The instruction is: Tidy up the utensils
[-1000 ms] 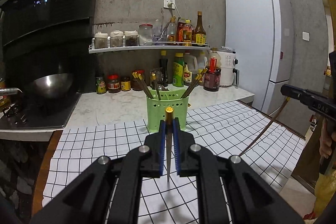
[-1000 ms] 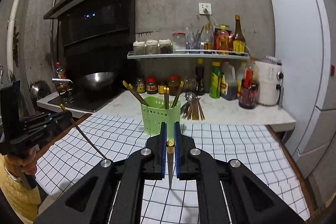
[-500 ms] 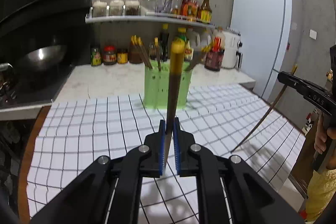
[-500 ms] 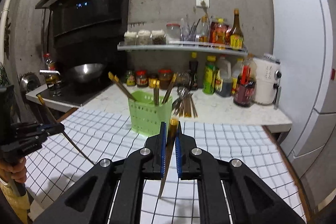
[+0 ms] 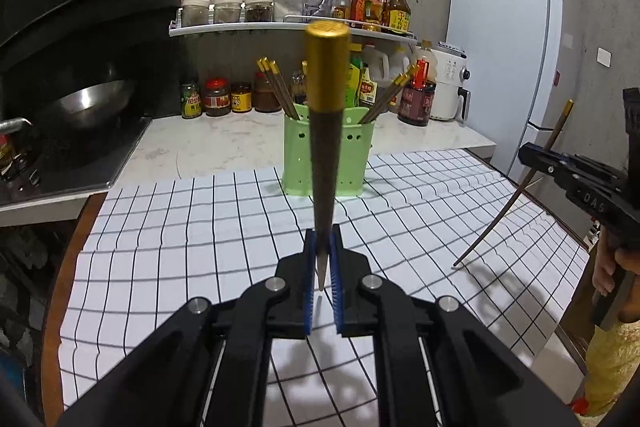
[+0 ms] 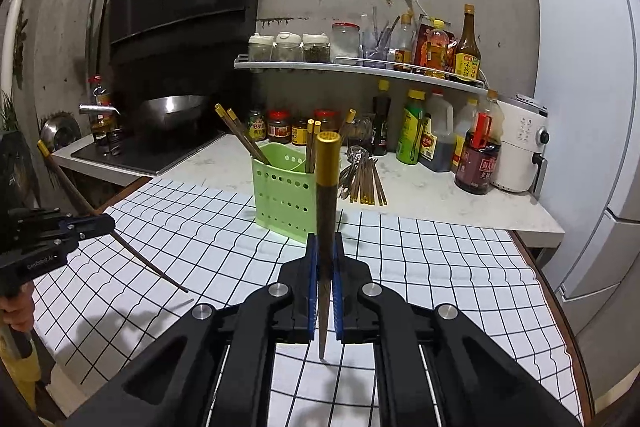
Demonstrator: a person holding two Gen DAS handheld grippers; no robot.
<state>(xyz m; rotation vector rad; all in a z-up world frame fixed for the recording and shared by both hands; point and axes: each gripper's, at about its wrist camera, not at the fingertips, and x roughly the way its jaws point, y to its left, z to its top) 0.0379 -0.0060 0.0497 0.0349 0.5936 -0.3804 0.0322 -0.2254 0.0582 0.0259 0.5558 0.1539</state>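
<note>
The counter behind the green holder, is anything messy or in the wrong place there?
Yes. A loose bundle of chopsticks and spoons lies flat on the marble counter, just right of the green holder, while other chopsticks stand upright inside it. Each hand-held gripper, left and right, holds one more chopstick.

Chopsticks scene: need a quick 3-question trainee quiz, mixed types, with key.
1. True or false: the left gripper and the right gripper each hold one chopstick.
2. The green holder stands on: A) the checked cloth B) the shelf C) the stove
3. Fill in: loose utensils lie on the counter to the ____ of the holder in the right wrist view.

Key: 1 true; 2 A; 3 right
</note>
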